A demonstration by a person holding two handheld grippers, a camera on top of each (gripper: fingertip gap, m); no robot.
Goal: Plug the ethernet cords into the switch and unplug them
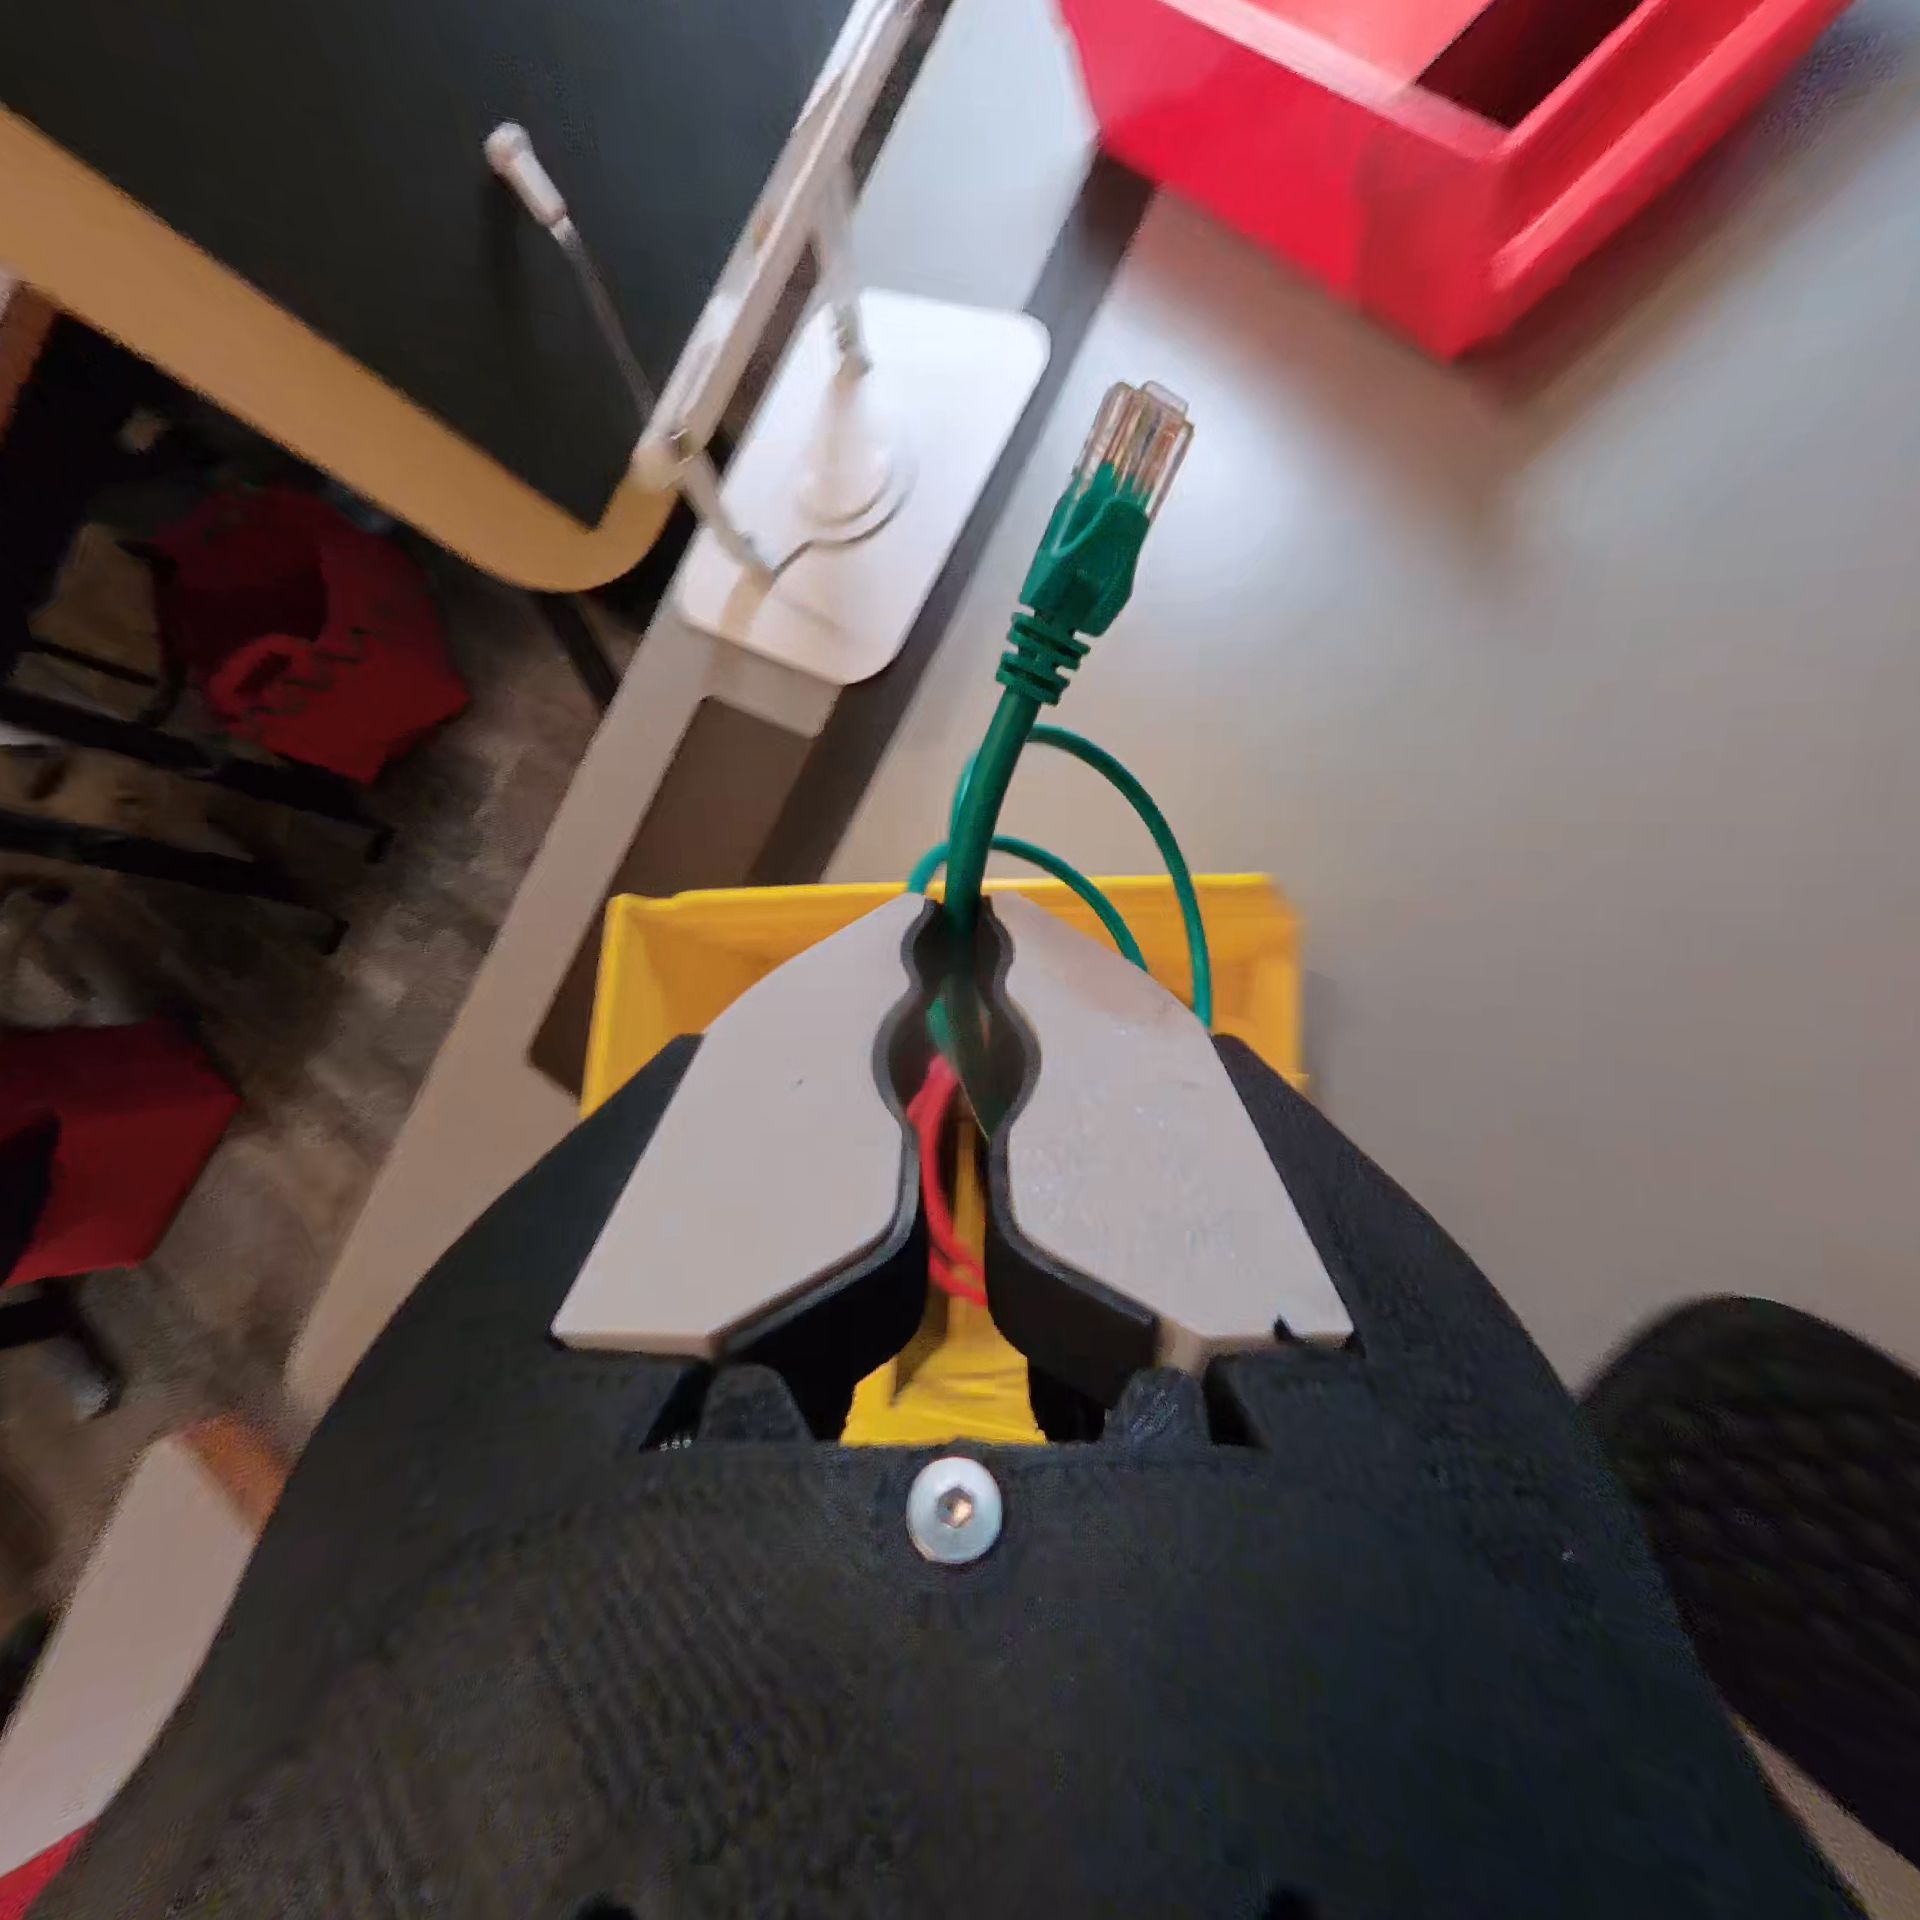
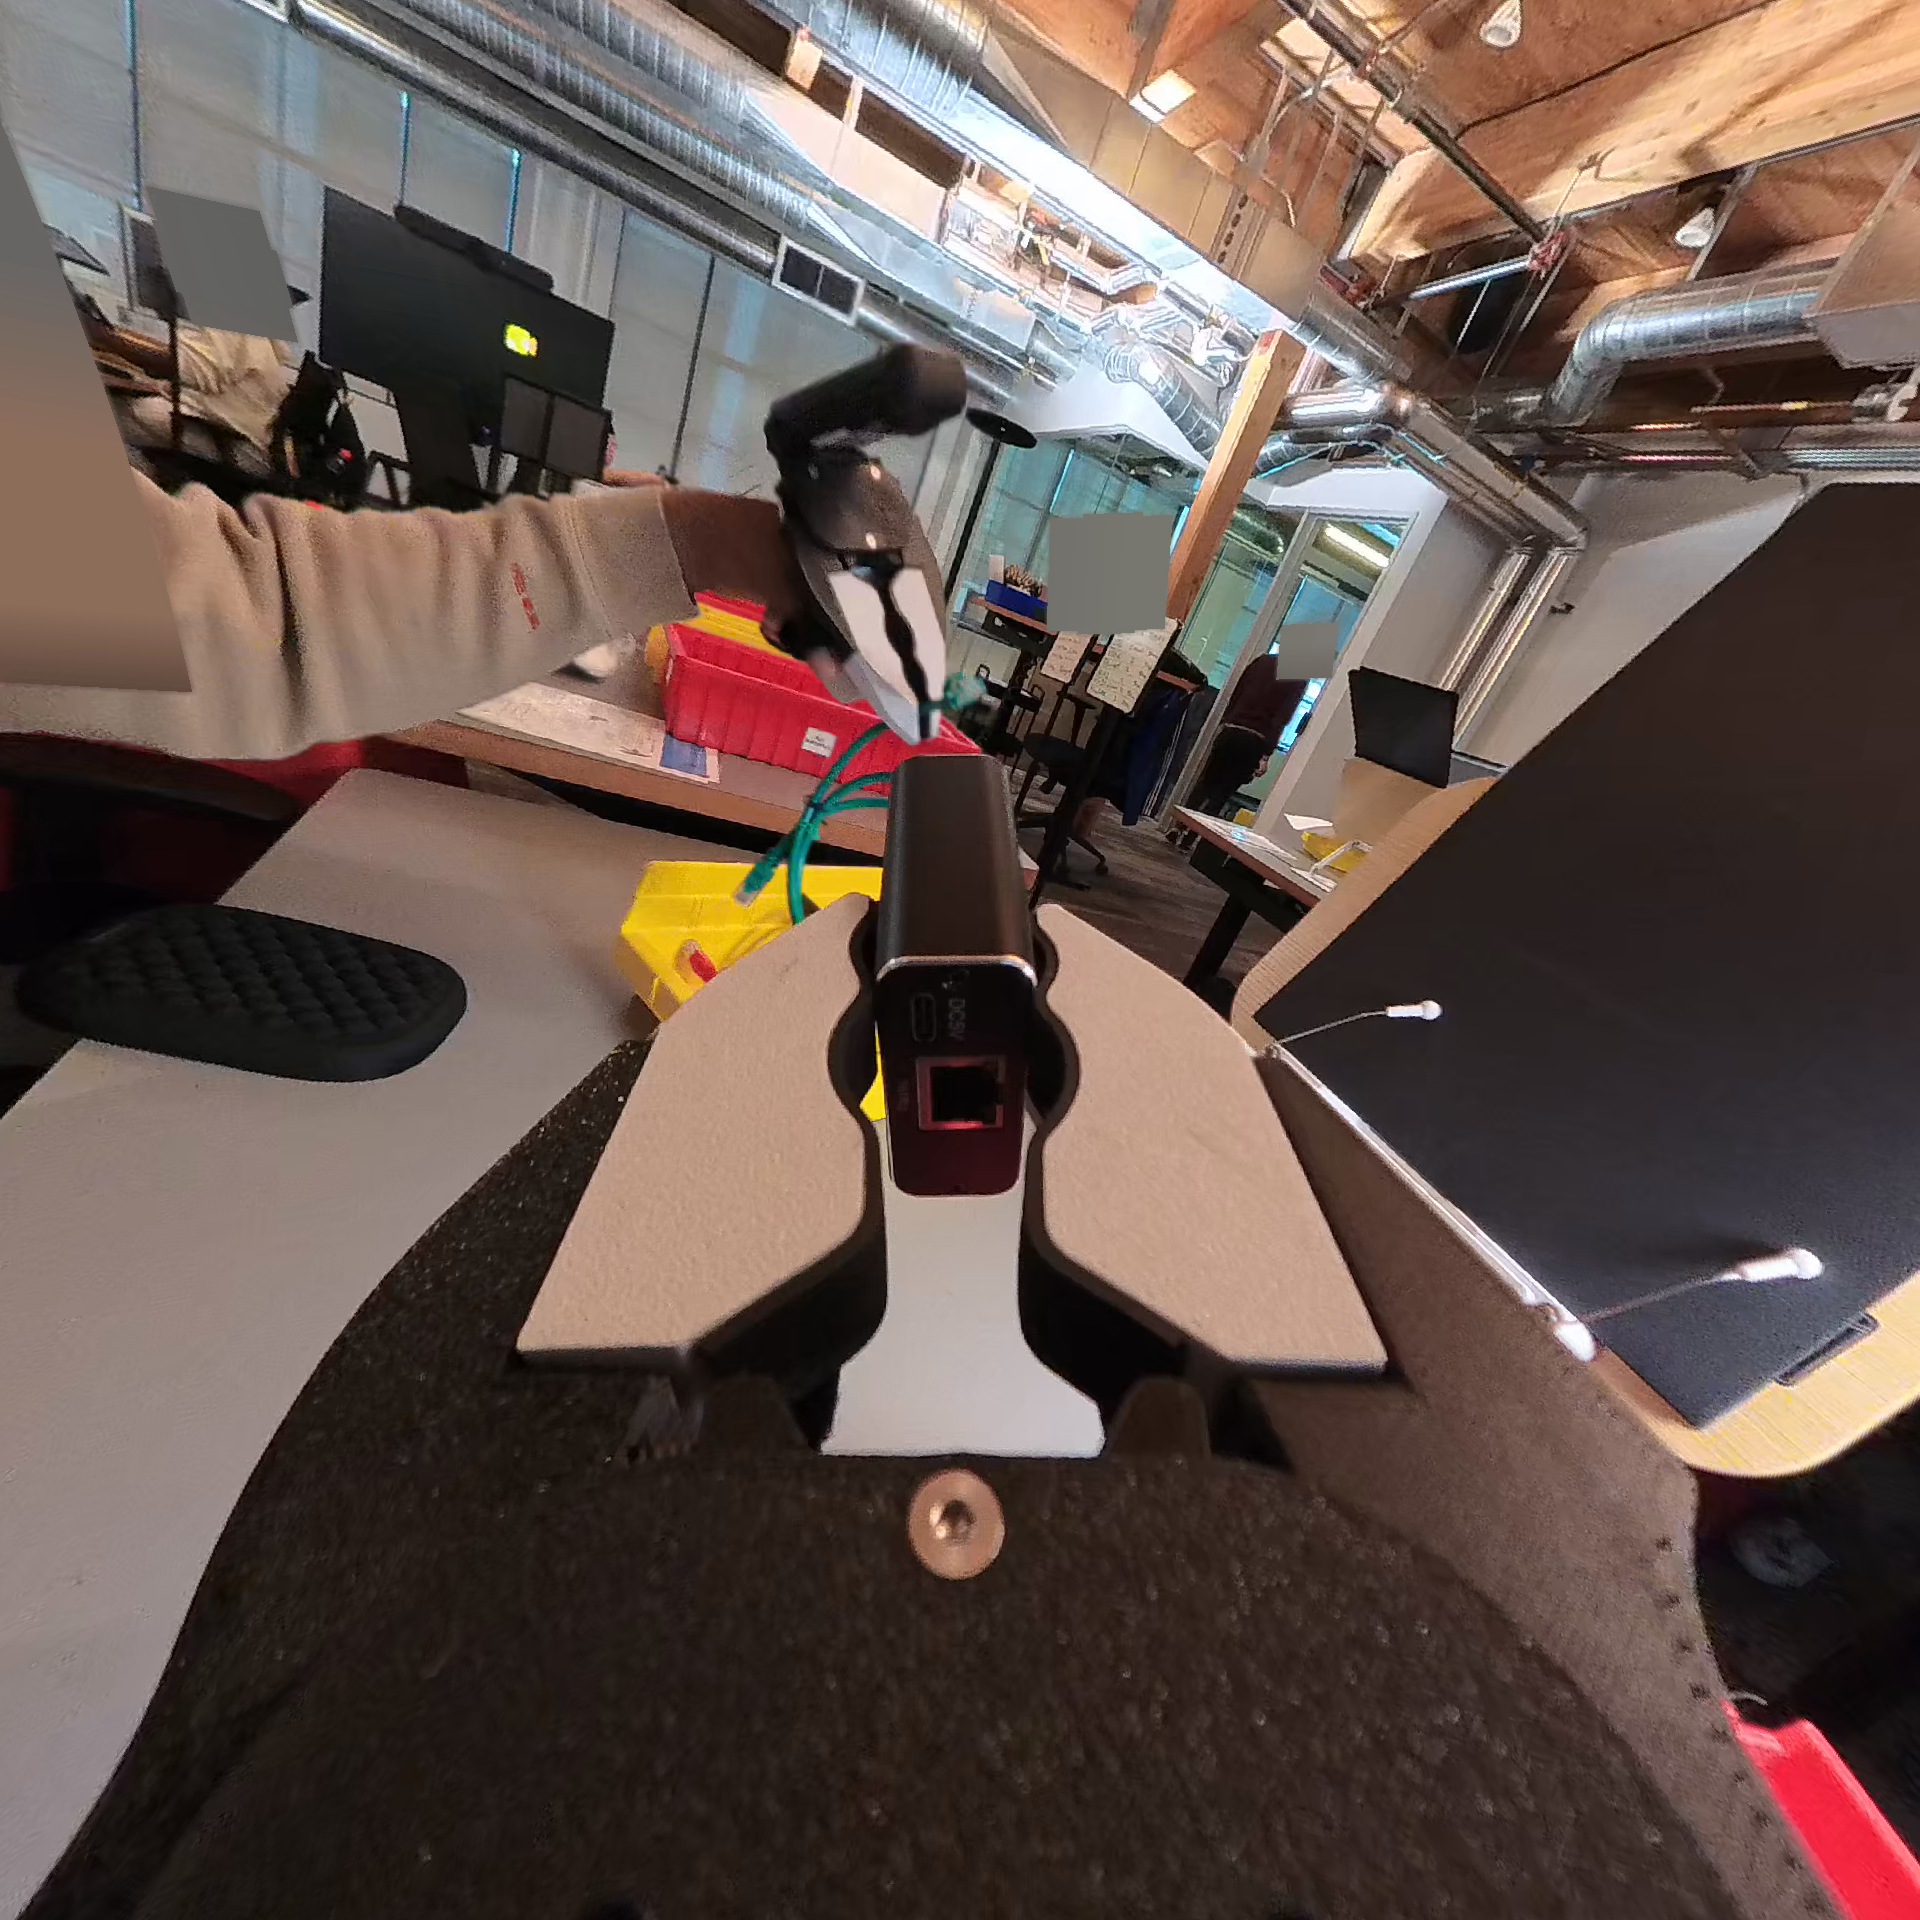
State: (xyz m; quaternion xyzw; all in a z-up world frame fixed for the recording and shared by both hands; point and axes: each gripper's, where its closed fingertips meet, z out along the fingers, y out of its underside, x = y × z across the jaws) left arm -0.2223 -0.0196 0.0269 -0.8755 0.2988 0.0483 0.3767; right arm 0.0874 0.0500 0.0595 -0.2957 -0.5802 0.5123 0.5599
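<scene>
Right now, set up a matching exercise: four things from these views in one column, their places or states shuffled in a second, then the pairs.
Things:
1. green ethernet cord
2. switch
3. yellow bin
4. red bin

Places or states:
A. clamped in the right gripper
B. on the table, beneath the left gripper
C. pinched in the left gripper, plug free
D. on the table's far side

Pairs: 1-C, 2-A, 3-B, 4-D

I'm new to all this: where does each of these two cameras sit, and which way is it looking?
Left wrist view: rides the left tongs, looking down along them at the green cord, yellow bin and table.
Right wrist view: rides the right tongs, looking across the room past the switch; a sleeve shows.
Shared: cord, bin, left tongs.
</scene>
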